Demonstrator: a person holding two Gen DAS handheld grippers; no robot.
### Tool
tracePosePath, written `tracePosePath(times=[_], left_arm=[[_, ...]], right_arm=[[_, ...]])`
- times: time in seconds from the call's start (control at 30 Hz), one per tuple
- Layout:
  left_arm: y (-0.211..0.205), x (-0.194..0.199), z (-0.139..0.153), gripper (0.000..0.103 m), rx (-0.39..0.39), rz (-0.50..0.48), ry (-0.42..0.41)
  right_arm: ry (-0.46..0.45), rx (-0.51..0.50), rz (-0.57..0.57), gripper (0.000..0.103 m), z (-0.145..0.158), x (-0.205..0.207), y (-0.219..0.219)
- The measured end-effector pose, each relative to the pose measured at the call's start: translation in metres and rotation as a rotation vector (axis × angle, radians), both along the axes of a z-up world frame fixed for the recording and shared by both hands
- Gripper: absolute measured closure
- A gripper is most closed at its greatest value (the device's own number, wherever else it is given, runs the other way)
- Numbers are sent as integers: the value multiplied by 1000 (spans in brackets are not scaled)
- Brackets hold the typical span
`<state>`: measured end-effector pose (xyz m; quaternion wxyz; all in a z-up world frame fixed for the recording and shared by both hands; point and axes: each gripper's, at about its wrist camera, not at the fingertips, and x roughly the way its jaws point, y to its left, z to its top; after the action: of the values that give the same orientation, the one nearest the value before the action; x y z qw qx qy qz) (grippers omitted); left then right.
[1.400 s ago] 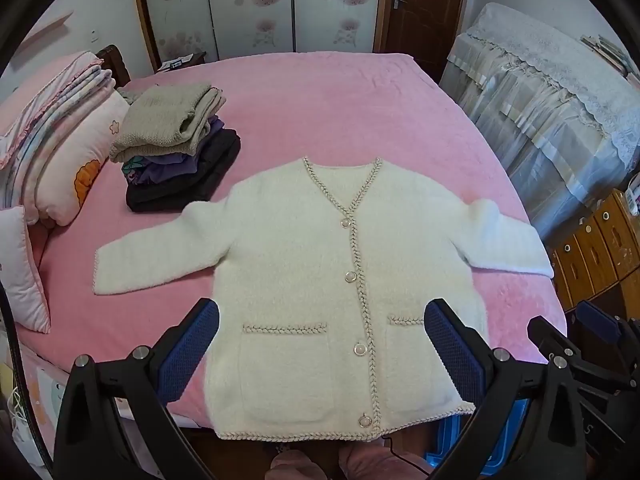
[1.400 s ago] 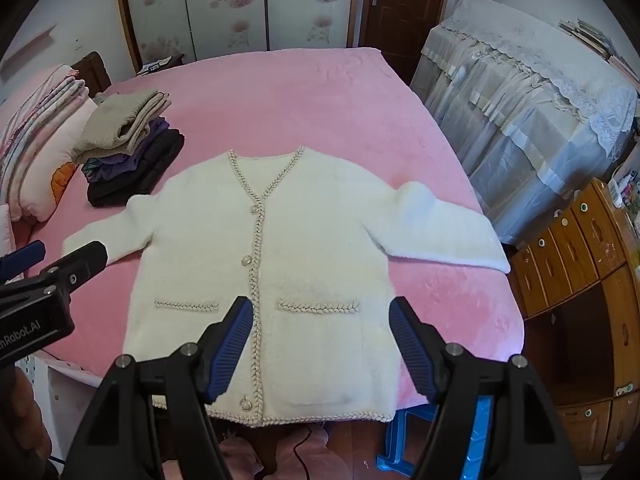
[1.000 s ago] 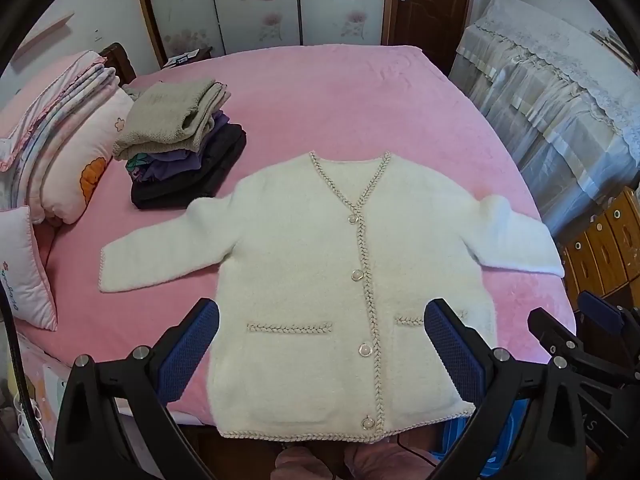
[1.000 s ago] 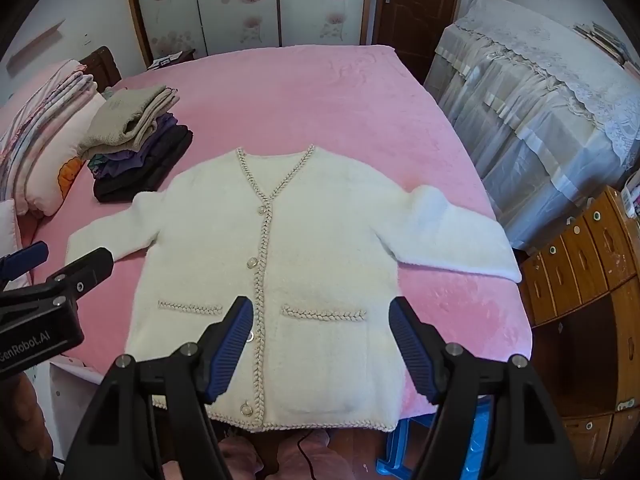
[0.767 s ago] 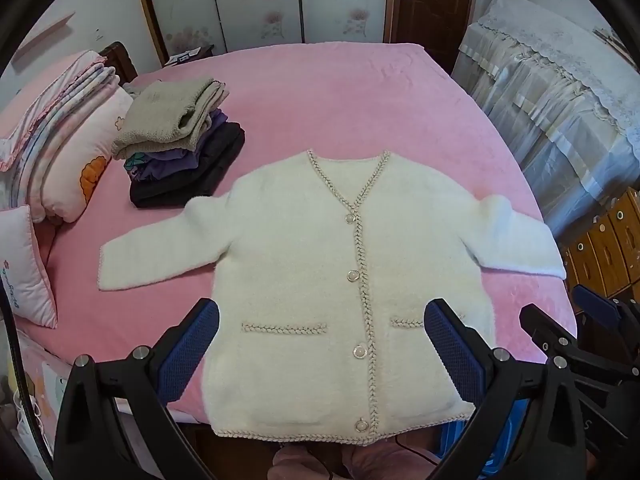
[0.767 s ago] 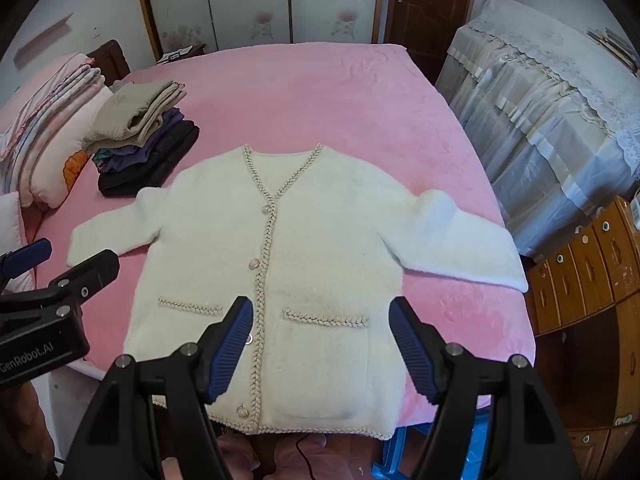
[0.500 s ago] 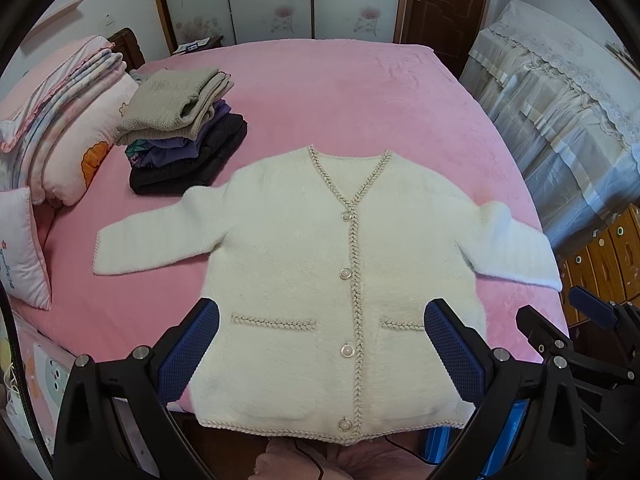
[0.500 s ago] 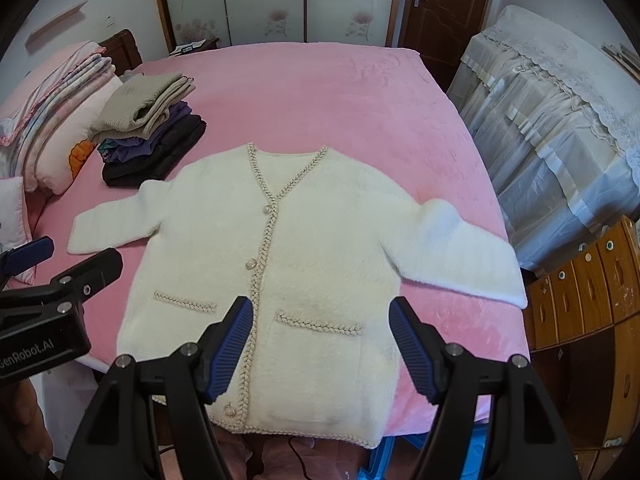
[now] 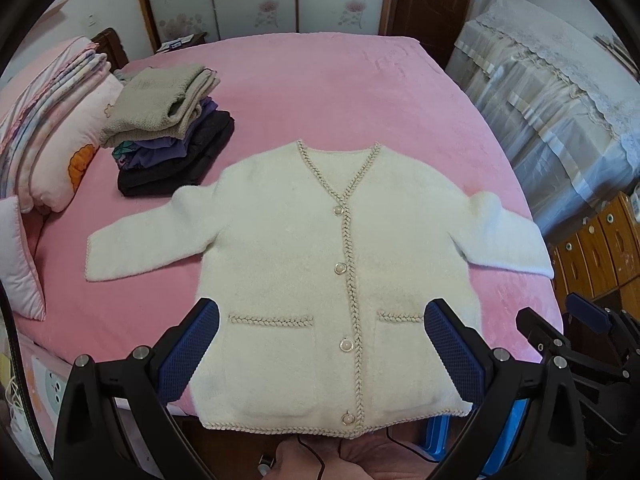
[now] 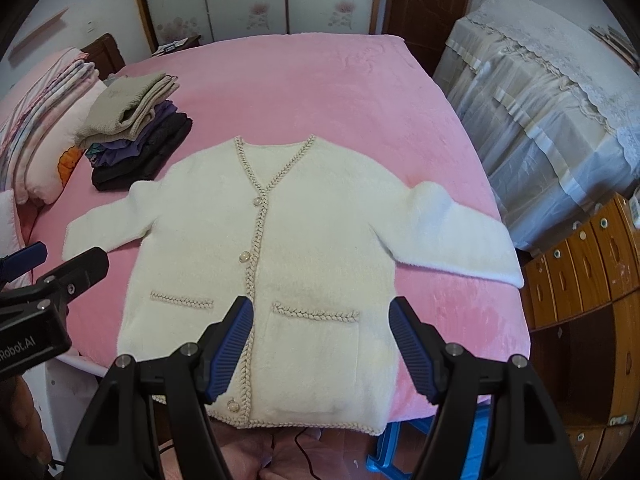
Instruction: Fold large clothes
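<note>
A cream fluffy cardigan with braided trim and pearl buttons lies flat and buttoned on the pink bed, both sleeves spread out, hem at the near edge. It also shows in the right wrist view. My left gripper is open and empty, held above the hem and pockets. My right gripper is open and empty above the right pocket. Neither touches the cardigan. The right gripper also shows at the right edge of the left wrist view, and the left gripper at the left edge of the right wrist view.
A stack of folded clothes sits on the bed at the far left, near pillows and quilts. A lace-covered piece of furniture and a wooden drawer cabinet stand to the right. A blue stool is below the bed edge.
Both grippers have drifted slightly, so the cardigan sits a little differently in view. The cardigan has not moved and both grippers stay open.
</note>
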<state>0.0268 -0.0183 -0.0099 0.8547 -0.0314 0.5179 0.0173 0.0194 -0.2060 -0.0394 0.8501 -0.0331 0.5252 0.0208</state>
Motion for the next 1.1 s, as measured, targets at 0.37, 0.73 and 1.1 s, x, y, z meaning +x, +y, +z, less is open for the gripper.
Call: tracePosePath(times=[0.37, 0.73, 1.1], left_arm=[[10, -7, -3, 1, -12, -58, 11], [22, -23, -5, 1, -11, -85, 9], [31, -30, -6, 1, -12, -92, 2]], right_arm=[[-15, -40, -52, 32, 6, -20, 14], [-11, -33, -82, 33, 3, -38, 24], [-18, -60, -94, 33, 6, -47, 36]])
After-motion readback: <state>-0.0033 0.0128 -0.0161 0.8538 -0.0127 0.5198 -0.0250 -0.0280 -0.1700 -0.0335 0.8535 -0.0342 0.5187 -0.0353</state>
